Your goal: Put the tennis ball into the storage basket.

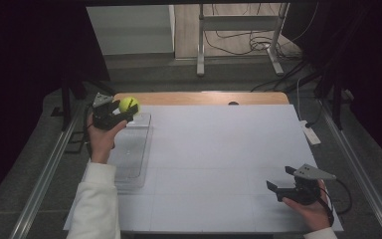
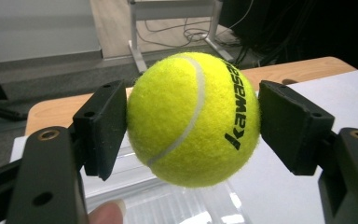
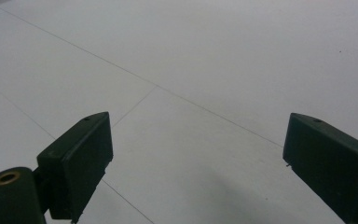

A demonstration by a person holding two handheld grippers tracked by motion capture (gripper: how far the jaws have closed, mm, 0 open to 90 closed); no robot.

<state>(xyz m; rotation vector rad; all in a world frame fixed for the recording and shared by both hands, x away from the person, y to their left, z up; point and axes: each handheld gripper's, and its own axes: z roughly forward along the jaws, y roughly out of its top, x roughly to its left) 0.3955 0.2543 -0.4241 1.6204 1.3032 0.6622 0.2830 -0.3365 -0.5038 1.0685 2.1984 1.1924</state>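
A yellow-green tennis ball (image 1: 129, 104) with black lettering is held above the far left corner of the table. My left gripper (image 1: 122, 110) is shut on it; in the left gripper view both black pads (image 2: 103, 126) press the ball (image 2: 193, 119) from either side. Just below it lies a clear plastic tray (image 1: 132, 152) along the table's left side. My right gripper (image 1: 281, 180) rests low at the near right of the white table (image 1: 219, 159), its jaws wide apart with nothing between them (image 3: 198, 158).
The wooden table edge (image 1: 199, 97) runs along the far side. A metal stand (image 1: 238, 30) and cables lie on the floor beyond. A white power strip (image 1: 310, 133) sits off the table's right edge. Metal rails flank both sides.
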